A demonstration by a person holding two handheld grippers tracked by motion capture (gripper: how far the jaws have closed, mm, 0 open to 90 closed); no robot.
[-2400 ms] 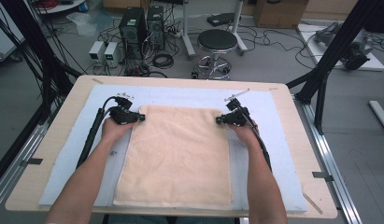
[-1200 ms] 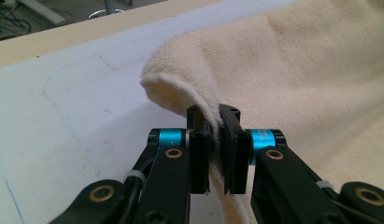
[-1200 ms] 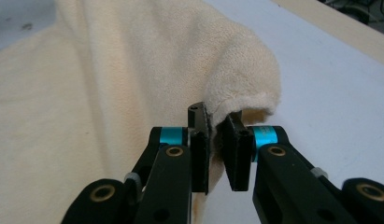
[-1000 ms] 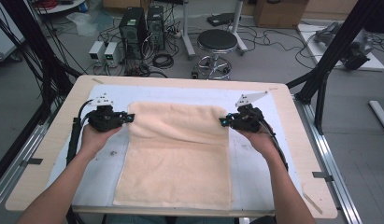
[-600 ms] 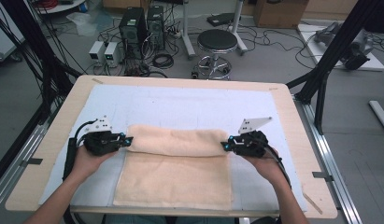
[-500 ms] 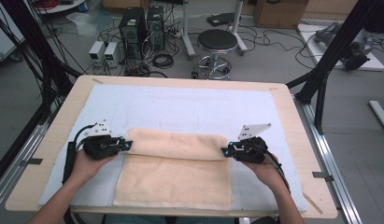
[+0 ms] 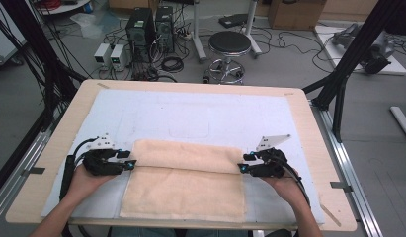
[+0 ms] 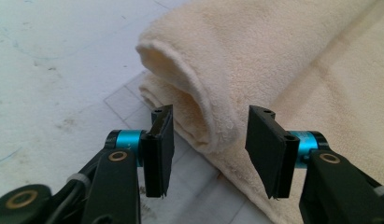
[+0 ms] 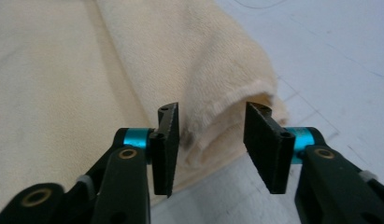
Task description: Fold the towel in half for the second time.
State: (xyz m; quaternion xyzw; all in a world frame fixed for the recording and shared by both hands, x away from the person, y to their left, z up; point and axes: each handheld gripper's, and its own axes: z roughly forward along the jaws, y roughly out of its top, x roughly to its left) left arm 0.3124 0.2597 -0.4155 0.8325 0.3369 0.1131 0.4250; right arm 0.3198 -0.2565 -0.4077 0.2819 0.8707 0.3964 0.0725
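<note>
A cream towel [image 7: 185, 190] lies on the near half of the table, its far part folded back over itself into a soft roll [image 7: 188, 154]. My left gripper [image 7: 133, 163] is at the roll's left end and my right gripper [image 7: 241, 168] at its right end. In the left gripper view the jaws of the left gripper [image 8: 210, 140] stand apart, with the towel's [image 8: 255, 56] curled edge loose between them. The right gripper view has the right gripper [image 9: 210, 140] likewise open around the corner of the towel [image 9: 189, 60], not pinching it.
A white mat [image 7: 190, 113] covers the wooden table [image 7: 309, 128]; its far half is bare. Beyond the table's far edge are a stool [image 7: 230, 44], computer cases [image 7: 146, 24] and cables on the floor. Black frame posts [image 7: 348, 64] rise at both sides.
Both grippers drew the towel's far edge from the back of the table toward the person, folding it over the near part. Their jaws now stand apart around the edge.
</note>
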